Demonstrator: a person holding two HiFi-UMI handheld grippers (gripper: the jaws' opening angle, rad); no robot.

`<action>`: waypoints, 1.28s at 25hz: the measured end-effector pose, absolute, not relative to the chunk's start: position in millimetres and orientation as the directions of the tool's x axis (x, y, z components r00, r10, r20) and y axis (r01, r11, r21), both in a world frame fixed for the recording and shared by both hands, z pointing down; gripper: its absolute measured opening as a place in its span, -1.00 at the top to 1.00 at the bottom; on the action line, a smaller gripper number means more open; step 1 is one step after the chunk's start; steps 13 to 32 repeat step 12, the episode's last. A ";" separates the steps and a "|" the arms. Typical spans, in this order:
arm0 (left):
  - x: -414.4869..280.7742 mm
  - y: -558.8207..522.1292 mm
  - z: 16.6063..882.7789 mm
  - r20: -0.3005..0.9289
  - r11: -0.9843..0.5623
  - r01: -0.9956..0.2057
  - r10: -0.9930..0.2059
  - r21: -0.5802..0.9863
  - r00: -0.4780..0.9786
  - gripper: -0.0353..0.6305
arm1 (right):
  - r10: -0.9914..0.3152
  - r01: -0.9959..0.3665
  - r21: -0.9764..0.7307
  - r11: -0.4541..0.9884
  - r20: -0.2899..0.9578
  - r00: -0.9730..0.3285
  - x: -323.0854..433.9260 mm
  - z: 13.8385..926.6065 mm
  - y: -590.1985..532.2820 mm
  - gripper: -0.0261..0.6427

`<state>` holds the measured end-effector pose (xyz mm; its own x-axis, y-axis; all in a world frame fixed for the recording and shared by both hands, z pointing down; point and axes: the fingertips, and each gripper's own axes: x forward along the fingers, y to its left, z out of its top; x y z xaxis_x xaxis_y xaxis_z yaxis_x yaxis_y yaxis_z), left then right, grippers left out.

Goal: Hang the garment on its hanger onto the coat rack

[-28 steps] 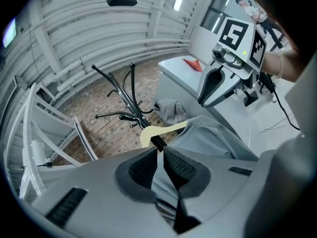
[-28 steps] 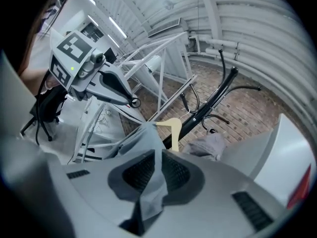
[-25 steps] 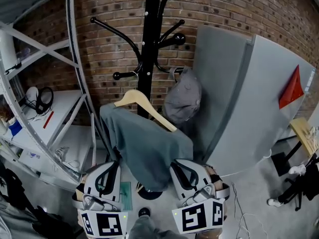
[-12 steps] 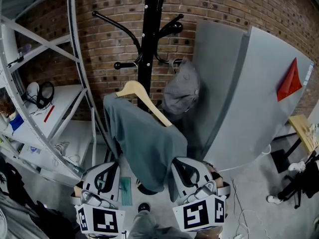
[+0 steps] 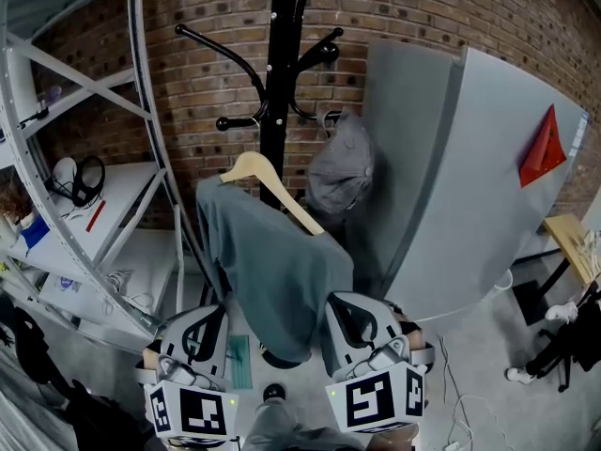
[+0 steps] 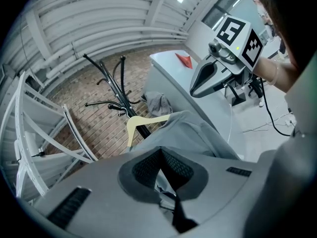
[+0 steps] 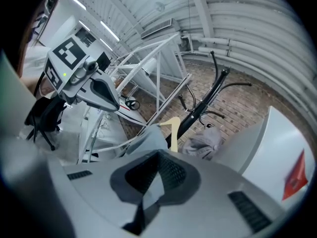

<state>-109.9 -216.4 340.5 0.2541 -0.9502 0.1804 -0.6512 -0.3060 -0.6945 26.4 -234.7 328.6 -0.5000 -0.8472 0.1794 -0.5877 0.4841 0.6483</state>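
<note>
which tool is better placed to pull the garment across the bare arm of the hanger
Right, probably. The right tool is shut on the garment at its hem, just below the hanger and its bare wooden arm. The left tool grips the hem under the covered shoulder, farther away.

- grey panel (image 5: 451, 177): red triangle (image 5: 543, 148) on its upper right
- grey cap (image 5: 343, 172) just left of it
- headphones (image 5: 83, 178) on white shelf (image 5: 122, 191), well left
- brick wall (image 5: 207, 83) behind it

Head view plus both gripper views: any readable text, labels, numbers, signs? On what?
No readable words or numbers in any view.
Cubes on the left gripper and right gripper: black-and-white square patterns, no letters.
Red triangle on the grey panel: no print visible.
</note>
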 end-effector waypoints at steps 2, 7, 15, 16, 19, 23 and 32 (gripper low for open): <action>-109.9 -215.5 341.1 0.188 -0.312 -0.649 -0.948 -0.694 0.256 0.88 | -0.846 -0.588 0.645 0.487 0.183 -0.501 25.7 329.7 -234.3 0.85; -110.4 -217.3 340.3 0.200 -0.322 -0.645 -0.946 -0.693 0.257 0.88 | -0.860 -0.605 0.653 0.456 0.149 -0.487 28.1 323.1 -233.7 0.85; -108.8 -217.0 336.9 0.183 -0.320 -0.640 -0.944 -0.699 0.273 0.88 | -0.866 -0.626 0.641 0.444 0.128 -0.483 30.6 316.1 -231.1 0.85; -108.8 -217.0 336.9 0.183 -0.320 -0.640 -0.944 -0.699 0.273 0.88 | -0.866 -0.626 0.641 0.444 0.128 -0.483 30.6 316.1 -231.1 0.85; -108.8 -217.0 336.9 0.183 -0.320 -0.640 -0.944 -0.699 0.273 0.88 | -0.866 -0.626 0.641 0.444 0.128 -0.483 30.6 316.1 -231.1 0.85; -108.8 -217.0 336.9 0.183 -0.320 -0.640 -0.944 -0.699 0.273 0.88 | -0.866 -0.626 0.641 0.444 0.128 -0.483 30.6 316.1 -231.1 0.85; -108.8 -217.0 336.9 0.183 -0.320 -0.640 -0.944 -0.699 0.273 0.88 | -0.866 -0.626 0.641 0.444 0.128 -0.483 30.6 316.1 -231.1 0.85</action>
